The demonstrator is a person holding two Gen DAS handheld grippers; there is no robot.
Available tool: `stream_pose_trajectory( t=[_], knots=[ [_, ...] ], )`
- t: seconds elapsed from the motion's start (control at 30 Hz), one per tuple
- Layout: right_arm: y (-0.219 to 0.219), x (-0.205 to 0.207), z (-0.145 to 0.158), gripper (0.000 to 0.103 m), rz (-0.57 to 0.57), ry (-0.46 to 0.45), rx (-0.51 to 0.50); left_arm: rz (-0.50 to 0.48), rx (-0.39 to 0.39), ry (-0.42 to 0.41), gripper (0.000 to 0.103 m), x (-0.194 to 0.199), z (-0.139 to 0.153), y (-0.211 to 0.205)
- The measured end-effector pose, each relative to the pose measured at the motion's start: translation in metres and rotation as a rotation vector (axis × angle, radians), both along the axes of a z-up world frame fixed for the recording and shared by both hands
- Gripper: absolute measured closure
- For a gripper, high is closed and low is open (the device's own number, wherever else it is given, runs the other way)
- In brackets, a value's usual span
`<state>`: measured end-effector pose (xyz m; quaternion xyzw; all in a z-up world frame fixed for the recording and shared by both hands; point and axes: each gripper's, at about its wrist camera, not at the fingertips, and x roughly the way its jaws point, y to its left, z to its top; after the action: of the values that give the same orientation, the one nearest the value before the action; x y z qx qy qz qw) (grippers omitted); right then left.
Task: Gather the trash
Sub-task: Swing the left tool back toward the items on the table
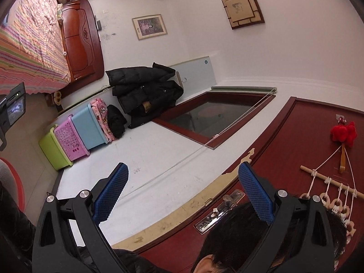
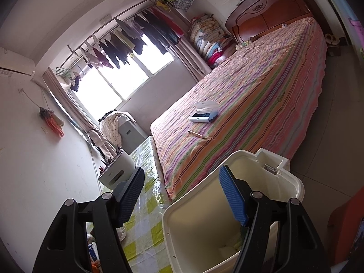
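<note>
Bedroom, striped bedspread filling most of the right wrist view, clothes hung at the window behind. Right gripper has its fingers spread with nothing between the pads; one finger sits over the mouth of a cream trash bin, which stands on the floor just beside the bed. Bin looks nearly empty, only small bits at the bottom. Left gripper points up toward wall and red door, fingers apart, holding nothing. On the bed lie a grey-white pouch and a thin pen-like stick, possibly trash to collect. Judged: early, most collecting still left.
</note>
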<state>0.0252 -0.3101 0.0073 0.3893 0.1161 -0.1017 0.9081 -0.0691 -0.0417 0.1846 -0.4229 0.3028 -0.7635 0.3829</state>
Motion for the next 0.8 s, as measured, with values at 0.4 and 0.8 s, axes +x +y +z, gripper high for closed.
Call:
stream_pose_trajectory(
  t=[0.4, 0.8],
  knots=[
    [0.015, 0.01, 0.006, 0.037, 0.042, -0.001, -0.017, 0.018, 0.039, -0.016, 0.007, -0.001, -0.001, 0.005],
    [0.044, 0.025, 0.015, 0.037, 0.12, 0.004, -0.097, 0.677, 0.628, -0.16, 0.007, 0.076, -0.053, 0.098]
  ],
)
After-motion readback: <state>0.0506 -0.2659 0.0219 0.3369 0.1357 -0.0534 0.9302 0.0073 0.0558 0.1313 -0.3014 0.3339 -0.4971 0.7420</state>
